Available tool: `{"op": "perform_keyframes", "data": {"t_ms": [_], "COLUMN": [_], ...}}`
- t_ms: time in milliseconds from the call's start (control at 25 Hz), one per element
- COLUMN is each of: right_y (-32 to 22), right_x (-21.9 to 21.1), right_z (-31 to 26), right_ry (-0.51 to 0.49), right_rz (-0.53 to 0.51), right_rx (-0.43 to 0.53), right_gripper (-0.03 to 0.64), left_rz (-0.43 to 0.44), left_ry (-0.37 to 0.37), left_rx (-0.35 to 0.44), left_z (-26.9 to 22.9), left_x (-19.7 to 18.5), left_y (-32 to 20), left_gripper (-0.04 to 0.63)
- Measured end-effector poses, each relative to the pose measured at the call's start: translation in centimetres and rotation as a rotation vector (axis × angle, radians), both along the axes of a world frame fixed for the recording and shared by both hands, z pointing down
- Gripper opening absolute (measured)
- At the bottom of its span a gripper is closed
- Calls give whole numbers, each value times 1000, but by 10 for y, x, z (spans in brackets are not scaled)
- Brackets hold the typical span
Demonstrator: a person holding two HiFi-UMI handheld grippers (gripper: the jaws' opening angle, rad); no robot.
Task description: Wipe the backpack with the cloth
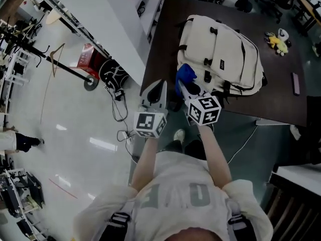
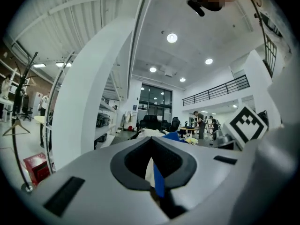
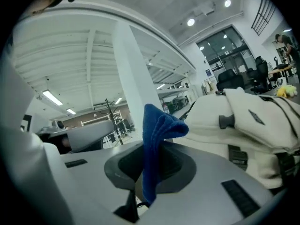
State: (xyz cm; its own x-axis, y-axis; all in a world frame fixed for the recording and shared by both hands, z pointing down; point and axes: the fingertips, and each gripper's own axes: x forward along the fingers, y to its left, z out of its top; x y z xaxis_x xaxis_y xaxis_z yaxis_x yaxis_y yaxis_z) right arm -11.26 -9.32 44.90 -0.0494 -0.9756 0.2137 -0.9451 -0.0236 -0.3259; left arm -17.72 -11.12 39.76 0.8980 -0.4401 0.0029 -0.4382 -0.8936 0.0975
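With the cloth (image 1: 186,74) pinched in our right gripper (image 1: 183,87), its jaws clamped, and our left gripper (image 1: 159,84) closed on nothing, the backpack (image 1: 220,49) lies flat just beyond, nearer the right.

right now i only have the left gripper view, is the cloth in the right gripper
Observer: yes, the right gripper is shut on the blue cloth, which sticks up from its jaws.
Operator: where's the backpack
Observer: the cream backpack lies flat on the dark table, right past the cloth.
Operator: cloth touching it yet
Observer: in the head view the cloth overlaps the backpack's near edge; contact can't be confirmed.
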Motion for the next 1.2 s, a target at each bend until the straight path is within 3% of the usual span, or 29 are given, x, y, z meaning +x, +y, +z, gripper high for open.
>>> {"op": "perform_keyframes", "data": {"t_ms": [280,600,920,1080,1200], "right_y": [-30,-17,6,30,48], "right_x": [26,39,56,76,93], "right_z": [59,65,64,72,76], "right_ry": [-17,-42,-81,-125,-119], "right_rz": [36,33,73,117,90], "right_rx": [-164,-167,-155,-158,-166], "right_gripper": [40,40,40,40,40], "left_rz": [31,121,176,166,111], "left_ry": [-84,-138,-113,-128,-130], "left_rx": [-81,-106,-95,-92,-93], "left_z": [47,72,68,73,75], "left_x": [38,85,104,112,119], "left_y": [-29,-19,0,13,19], "left_gripper": [3,3,3,3,3]}}
